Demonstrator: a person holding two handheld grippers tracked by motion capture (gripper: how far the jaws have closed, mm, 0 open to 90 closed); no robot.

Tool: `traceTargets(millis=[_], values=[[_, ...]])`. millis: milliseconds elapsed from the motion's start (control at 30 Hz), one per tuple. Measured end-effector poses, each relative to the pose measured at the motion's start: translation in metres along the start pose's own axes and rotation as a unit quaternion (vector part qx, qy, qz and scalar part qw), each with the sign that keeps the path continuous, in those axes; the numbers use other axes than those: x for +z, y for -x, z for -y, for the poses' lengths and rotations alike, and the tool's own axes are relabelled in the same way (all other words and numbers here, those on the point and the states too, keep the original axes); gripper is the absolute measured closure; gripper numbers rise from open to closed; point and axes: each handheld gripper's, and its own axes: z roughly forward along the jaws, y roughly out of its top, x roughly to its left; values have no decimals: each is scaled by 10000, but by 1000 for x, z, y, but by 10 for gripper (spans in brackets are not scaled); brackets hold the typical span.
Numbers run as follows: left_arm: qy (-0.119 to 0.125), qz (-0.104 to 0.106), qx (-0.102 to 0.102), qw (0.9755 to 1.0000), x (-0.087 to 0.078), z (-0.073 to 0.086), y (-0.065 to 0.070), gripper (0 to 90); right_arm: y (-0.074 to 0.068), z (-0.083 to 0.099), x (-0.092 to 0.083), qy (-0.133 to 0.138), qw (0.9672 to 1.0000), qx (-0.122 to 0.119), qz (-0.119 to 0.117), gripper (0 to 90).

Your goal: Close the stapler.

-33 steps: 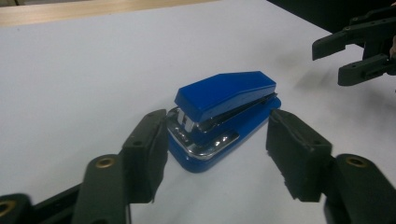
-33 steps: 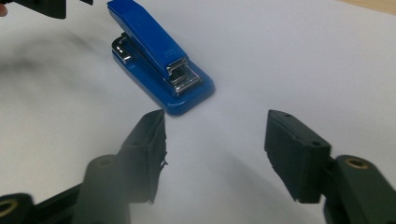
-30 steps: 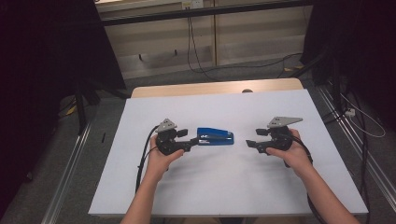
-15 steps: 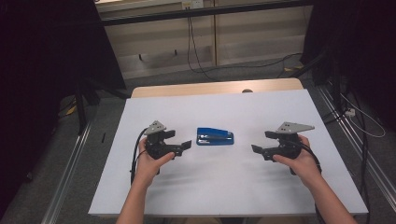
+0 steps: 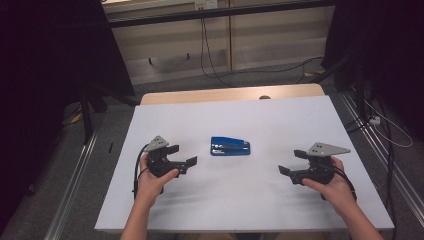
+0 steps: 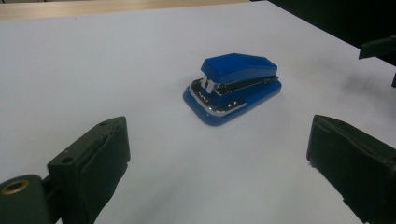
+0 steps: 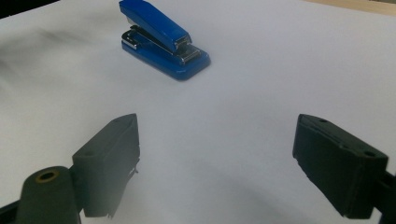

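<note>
Stapler (image 5: 229, 146) lies closed mid-sheet, between and apart from both grippers. Left gripper (image 5: 183, 158) and right gripper (image 5: 290, 162): jaws spread, just been opening, nothing between them. To re-grip well, I'd close in level from both ends, centring the pads on the stapler's short ends before squeezing.

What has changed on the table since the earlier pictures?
Both grippers drew away from the blue stapler: the left gripper to the left, the right gripper to the right and nearer the person. Their jaws have just been opening, with nothing between them. The stapler stayed in place.
</note>
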Motion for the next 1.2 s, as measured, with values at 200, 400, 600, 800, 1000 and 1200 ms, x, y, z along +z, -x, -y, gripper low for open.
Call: traceTargets(millis=[200,400,600,800,1000,1200], values=[[-42,8,75,10000,-10,8,0,60,-2,5,-7,7,10000,-32,56,145],[-68,16,130,9999,-17,15,0,61,-3,11,-14,15,10000,-27,72,142],[-55,-8,102,9999,-25,19,-2,61,-3,12,-17,49,9999,-24,93,139],[14,-40,84,10000,-31,21,-4,61,-6,13,-19,69,9999,-15,91,134],[-23,-93,95,9999,-35,23,-7,60,-7,16,-23,52,9999,-17,106,132],[-46,-172,107,9998,-45,26,-11,57,-8,20,-27,40,9999,-34,120,130]])
